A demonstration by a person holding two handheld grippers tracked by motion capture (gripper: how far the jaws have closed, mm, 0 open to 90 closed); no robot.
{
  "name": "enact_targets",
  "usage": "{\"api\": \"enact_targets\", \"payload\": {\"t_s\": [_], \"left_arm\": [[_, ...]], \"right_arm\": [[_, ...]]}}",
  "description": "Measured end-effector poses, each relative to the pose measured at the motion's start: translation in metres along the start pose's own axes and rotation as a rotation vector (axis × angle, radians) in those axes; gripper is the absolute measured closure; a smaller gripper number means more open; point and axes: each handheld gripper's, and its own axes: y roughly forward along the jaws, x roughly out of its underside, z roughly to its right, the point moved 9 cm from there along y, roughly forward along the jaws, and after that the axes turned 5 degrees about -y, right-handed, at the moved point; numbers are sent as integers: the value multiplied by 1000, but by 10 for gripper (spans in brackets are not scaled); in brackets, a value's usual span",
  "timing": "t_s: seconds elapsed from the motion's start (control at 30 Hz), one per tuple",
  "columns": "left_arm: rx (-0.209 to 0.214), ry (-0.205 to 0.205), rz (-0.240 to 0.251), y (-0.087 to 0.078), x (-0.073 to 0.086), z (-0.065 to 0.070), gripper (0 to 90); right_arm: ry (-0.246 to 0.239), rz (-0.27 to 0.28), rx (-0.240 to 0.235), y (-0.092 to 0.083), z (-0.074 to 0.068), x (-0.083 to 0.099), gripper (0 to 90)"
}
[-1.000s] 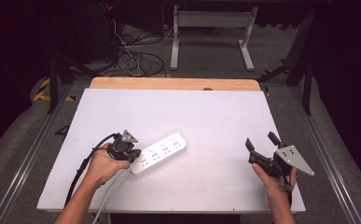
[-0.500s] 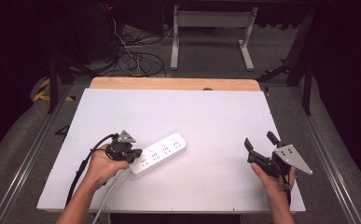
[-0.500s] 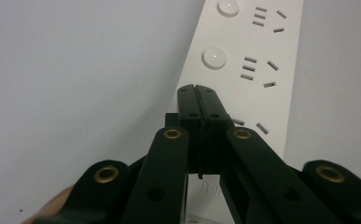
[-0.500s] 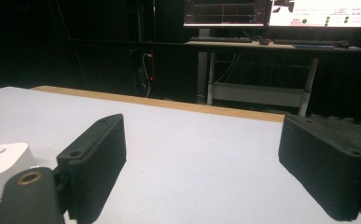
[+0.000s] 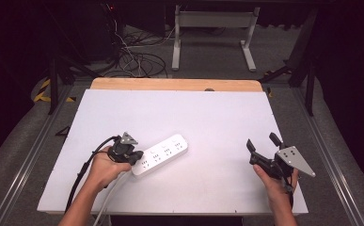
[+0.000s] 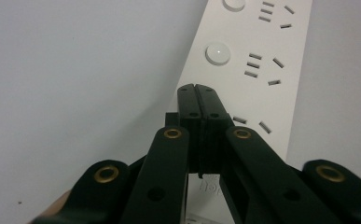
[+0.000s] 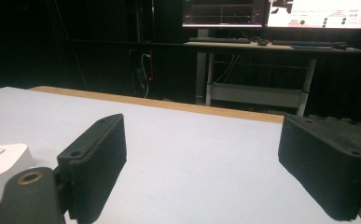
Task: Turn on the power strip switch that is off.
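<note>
High view: power strip (image 5: 160, 154) slants up-right; left gripper (image 5: 131, 155) closed, right gripper (image 5: 263, 143) open.

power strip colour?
White, with round white buttons beside each socket. The power strip shows best in the left gripper view.

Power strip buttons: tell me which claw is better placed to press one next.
Left. The left claw is shut, its tip over the power strip near a round button. The right claw is open and well off to the side.
</note>
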Motion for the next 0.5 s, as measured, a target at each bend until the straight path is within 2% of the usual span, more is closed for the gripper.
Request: {"api": "enact_targets", "payload": {"t_s": [0.23,0.37,0.5], "left_arm": [[-8,3,-21,1,-1,0,900],[-42,26,-49,1,-2,2,900],[-24,20,-69,2,-2,3,900]], "right_arm": [[1,-1,1,0,0,0,157],[0,2,1,0,0,-1,158],[3,5,1,0,0,-2,158]]}}
